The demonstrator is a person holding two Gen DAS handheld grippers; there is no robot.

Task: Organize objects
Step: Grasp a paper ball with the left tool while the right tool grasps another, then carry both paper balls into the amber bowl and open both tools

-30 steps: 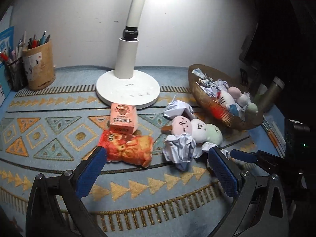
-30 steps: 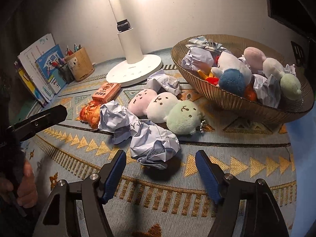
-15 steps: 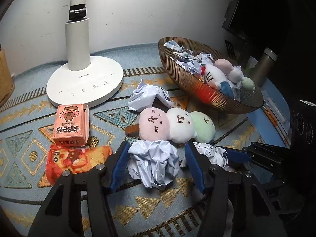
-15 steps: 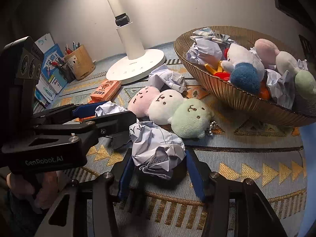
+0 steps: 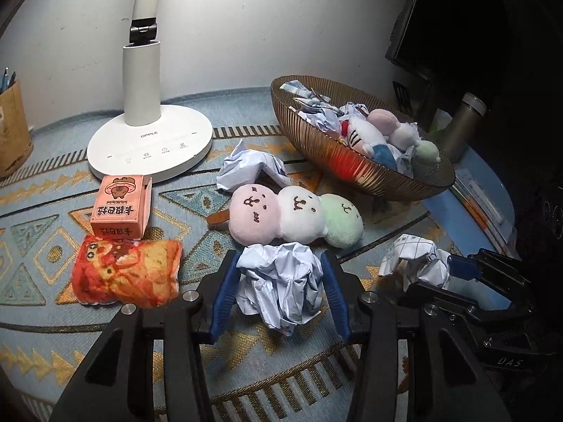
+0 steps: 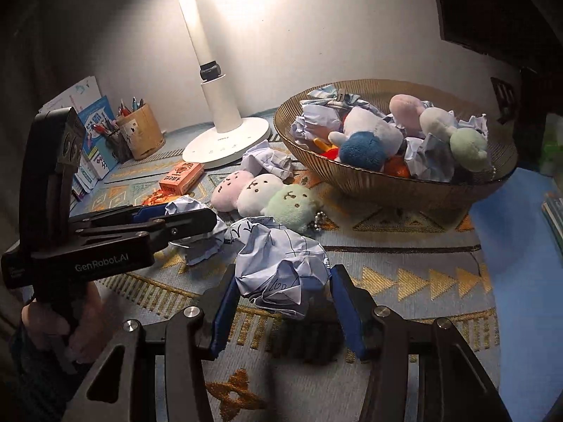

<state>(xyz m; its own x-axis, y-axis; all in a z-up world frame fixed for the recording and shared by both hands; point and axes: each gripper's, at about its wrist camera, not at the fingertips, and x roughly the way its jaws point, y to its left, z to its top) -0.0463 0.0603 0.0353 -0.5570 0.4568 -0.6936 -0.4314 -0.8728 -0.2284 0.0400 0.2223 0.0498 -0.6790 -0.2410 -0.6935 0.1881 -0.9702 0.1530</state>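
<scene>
My left gripper (image 5: 279, 292) is shut on a crumpled paper ball (image 5: 281, 288) and holds it just above the patterned mat. My right gripper (image 6: 283, 299) is shut on a second crumpled paper ball (image 6: 281, 267), lifted off the mat; it also shows in the left wrist view (image 5: 415, 263). A third paper ball (image 5: 246, 168) lies near the lamp. A three-ball plush (image 5: 295, 214), pink, white and green, lies between the grippers and the ribbed brown bowl (image 5: 337, 158), which holds paper balls and plush toys.
A white desk lamp (image 5: 151, 144) stands at the back. An orange carton (image 5: 119, 207) and an orange snack-bag plush (image 5: 126, 274) lie at the left. A pen holder (image 6: 140, 133) and books stand at the far left. A metal flask (image 5: 461, 126) stands behind the bowl.
Both grippers closed from wide open onto their paper balls, then lifted them slightly off the mat. The left gripper had first moved right to its ball.
</scene>
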